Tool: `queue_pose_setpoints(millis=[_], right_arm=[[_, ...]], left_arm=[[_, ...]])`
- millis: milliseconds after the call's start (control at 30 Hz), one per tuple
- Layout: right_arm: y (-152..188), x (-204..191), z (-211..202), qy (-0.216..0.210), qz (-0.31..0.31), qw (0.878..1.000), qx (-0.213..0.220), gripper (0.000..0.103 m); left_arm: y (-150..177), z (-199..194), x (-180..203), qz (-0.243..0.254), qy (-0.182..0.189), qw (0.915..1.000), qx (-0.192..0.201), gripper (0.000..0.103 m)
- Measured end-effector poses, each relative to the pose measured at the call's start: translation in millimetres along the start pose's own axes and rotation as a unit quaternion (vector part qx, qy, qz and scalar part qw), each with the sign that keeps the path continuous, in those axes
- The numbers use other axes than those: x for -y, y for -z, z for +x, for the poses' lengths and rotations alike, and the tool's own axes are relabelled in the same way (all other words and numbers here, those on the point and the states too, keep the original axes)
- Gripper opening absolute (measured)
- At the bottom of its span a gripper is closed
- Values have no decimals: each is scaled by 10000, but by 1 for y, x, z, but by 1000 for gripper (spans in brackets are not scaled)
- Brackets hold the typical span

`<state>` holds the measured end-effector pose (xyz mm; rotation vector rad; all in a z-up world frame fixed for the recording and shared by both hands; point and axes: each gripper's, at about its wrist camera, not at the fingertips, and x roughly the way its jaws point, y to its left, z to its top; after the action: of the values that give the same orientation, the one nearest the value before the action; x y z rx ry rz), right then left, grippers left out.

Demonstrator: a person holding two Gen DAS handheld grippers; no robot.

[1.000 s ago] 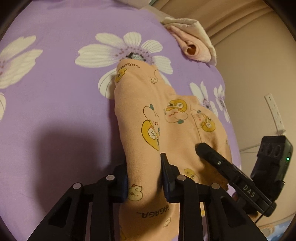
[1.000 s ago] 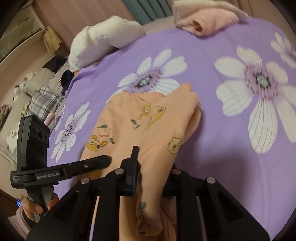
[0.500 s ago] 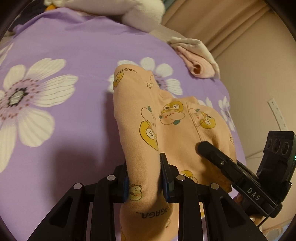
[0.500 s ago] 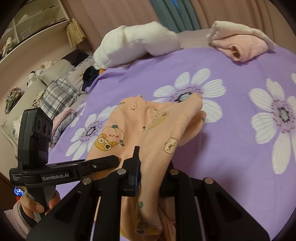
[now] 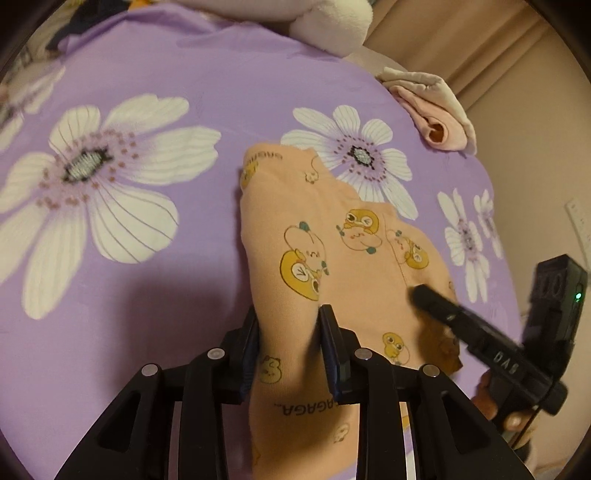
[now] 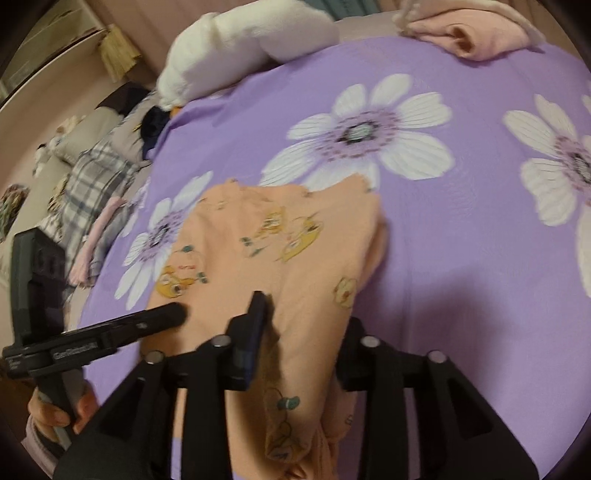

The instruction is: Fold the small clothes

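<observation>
A small peach garment with yellow cartoon prints lies partly on a purple flowered bedsheet. Its near end is lifted. My left gripper is shut on the garment's near left edge. My right gripper is shut on the near right edge of the same garment. The far end of the garment rests on the sheet. Each gripper shows in the other's view: the right one and the left one.
A folded pink and cream garment lies at the far right of the bed, also in the right wrist view. A white plush pillow lies at the head. Plaid clothes lie off the bed's left side. A wall is on the right.
Both grippers have carried the held garment farther up the bed, over the flowers. The grip has not changed.
</observation>
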<state>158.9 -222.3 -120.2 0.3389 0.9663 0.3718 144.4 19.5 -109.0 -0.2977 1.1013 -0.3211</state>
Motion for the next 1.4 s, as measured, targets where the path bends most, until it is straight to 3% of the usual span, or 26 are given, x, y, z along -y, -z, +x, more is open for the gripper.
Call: queue_pose_setpoints(millis=[167, 267, 333, 433, 633, 1067, 1167, 1300, 1333, 1367, 1400], right_arm=[[-5, 2, -31, 558, -224, 9968, 529, 44], [-5, -7, -47, 620, -598, 9931, 799, 44], [-2, -16, -51, 574, -893, 9906, 868, 39], [6, -26, -42, 371, -1125, 9904, 716, 24], [15, -9, 5, 603, -726, 9955, -63, 20], [50, -32, -29, 429, -1203, 9918, 81, 26], [65, -35, -19, 776, -1416, 9867, -170, 23], [69, -43, -35, 912, -1496, 9845, -76, 26], [70, -46, -42, 925, -1505, 9843, -34, 32], [70, -50, -50, 950, -1519, 9838, 18, 38], [70, -53, -59, 1031, -1517, 9830, 94, 55]], left_arm=[[2, -25, 14, 445, -361, 9974, 426, 28], [8, -35, 31, 863, -450, 9933, 624, 28], [13, -37, 40, 1102, -476, 9906, 653, 28], [23, -28, 49, 1337, -455, 9886, 529, 28], [32, 2, 37, 1122, -524, 9923, 42, 28], [59, -11, 43, 1332, -712, 9885, 111, 28], [65, -16, 45, 1288, -760, 9887, 71, 28], [71, -32, 49, 1254, -1042, 9865, 143, 28], [73, -37, 49, 1231, -1110, 9860, 162, 34], [74, -44, 49, 1189, -1202, 9854, 177, 54], [75, -50, 49, 1161, -1242, 9852, 195, 66]])
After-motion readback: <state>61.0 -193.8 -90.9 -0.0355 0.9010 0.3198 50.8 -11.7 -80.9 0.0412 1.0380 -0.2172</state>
